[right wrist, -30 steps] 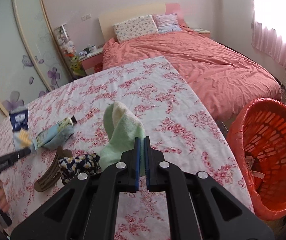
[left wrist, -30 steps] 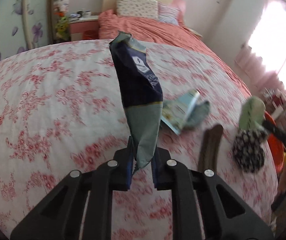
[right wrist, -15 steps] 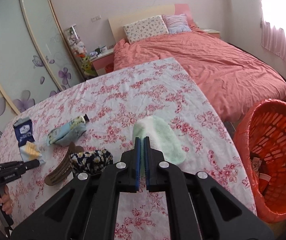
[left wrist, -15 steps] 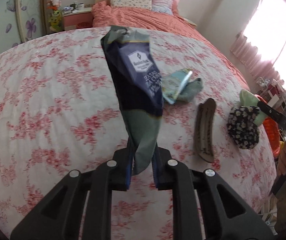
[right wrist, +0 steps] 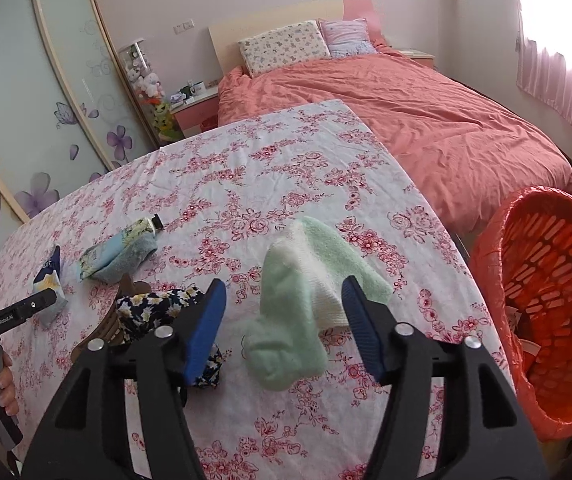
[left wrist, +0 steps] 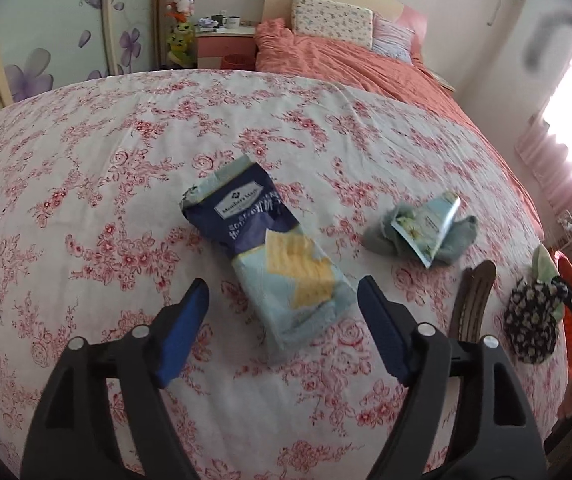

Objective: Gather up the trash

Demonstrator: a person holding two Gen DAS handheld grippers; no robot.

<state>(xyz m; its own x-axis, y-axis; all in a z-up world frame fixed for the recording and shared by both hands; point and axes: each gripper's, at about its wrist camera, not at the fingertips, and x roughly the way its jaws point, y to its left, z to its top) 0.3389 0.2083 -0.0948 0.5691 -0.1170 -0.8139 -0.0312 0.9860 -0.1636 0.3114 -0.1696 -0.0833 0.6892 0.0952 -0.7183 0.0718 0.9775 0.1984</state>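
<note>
between open claw fingers, wrapper (left wrist: 270, 248) reads "member's mark".

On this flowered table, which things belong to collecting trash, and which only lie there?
For the job:
- blue cracker packet
- crumpled pale-blue wrapper
- orange plastic basket

Only lying there, it seems:
- mint-green towel cloth
- dark flowered cloth
- brown hair clip

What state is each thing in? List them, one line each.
Left tongs: open, holding nothing.
Right tongs: open, holding nothing.
Cracker bag: flat on the cloth, blurred.
Green sock: crumpled between the right tongs' fingers, blurred; resting or in the air, cannot tell.
Tube: capped, lying on a blue sock.
Basket: lined with a red bag, some trash inside.
</note>
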